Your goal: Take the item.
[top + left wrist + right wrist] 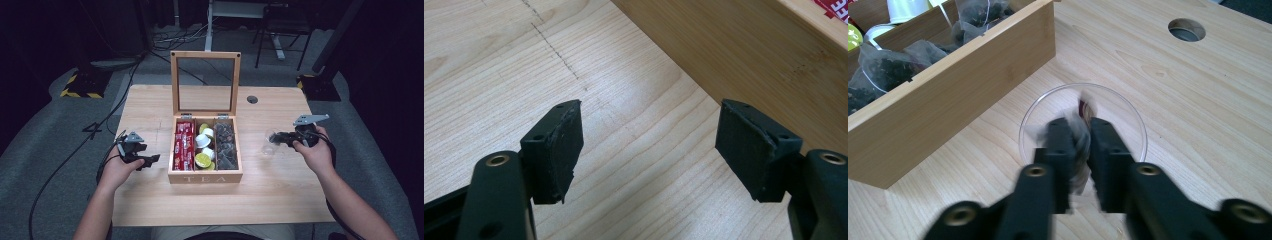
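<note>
Right gripper view: right tongs [1080,150] pinch a gauzy tea bag [1081,131] over a round clear cup [1135,120]; left tongs [649,145] gape.

We see a pale wood-grain worktop [280,190], a tan bamboo tea box [205,176] with white "TEA" lettering, red packets [183,145], white and lime-green pods [204,150], dark mesh teabags [226,147], a clear round plastic cup [1083,120], black fingers [556,150].
</note>
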Motion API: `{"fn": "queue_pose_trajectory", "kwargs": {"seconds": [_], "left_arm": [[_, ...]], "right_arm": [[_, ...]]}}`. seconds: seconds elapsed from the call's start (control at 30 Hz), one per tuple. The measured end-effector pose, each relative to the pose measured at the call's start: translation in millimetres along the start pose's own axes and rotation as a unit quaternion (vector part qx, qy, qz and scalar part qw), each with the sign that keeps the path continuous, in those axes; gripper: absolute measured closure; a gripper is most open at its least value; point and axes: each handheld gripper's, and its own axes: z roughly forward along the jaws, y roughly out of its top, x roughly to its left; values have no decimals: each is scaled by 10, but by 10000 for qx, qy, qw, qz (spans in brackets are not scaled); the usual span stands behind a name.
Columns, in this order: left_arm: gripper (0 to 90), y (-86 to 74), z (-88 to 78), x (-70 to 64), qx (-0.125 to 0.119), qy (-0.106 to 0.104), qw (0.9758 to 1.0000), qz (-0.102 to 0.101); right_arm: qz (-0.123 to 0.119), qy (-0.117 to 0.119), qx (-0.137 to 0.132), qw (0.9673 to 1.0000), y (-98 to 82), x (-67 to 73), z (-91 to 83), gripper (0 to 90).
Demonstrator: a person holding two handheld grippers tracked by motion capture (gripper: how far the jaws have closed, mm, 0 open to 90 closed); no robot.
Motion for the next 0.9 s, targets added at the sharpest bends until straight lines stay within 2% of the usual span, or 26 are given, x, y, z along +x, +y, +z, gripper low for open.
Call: {"fn": "queue_pose_trajectory", "kwargs": {"seconds": [0.07,0.17,0.4,0.57,0.67,0.9], "left_arm": [[277,-2,3,0,2,-5,10000,-8],[275,-5,3,-1,18,4,10000,-10],[275,10,-5,-5,0,1,10000,27],[272,6,-14,-10,-8,0,10000,-14],[267,-28,-6,11,43,16,10000,-61],[265,-77,1,15,64,42,9999,-125]], "right_arm": [[-23,-93,-29,9999,0,-3,0,630],[40,-57,-155,9999,3,-4,-30,577],[92,-43,-286,9995,9,2,-110,498],[119,70,-432,9990,54,31,-144,464],[109,160,-564,9982,123,55,-153,433],[54,197,-957,9952,402,115,-143,361]]}}
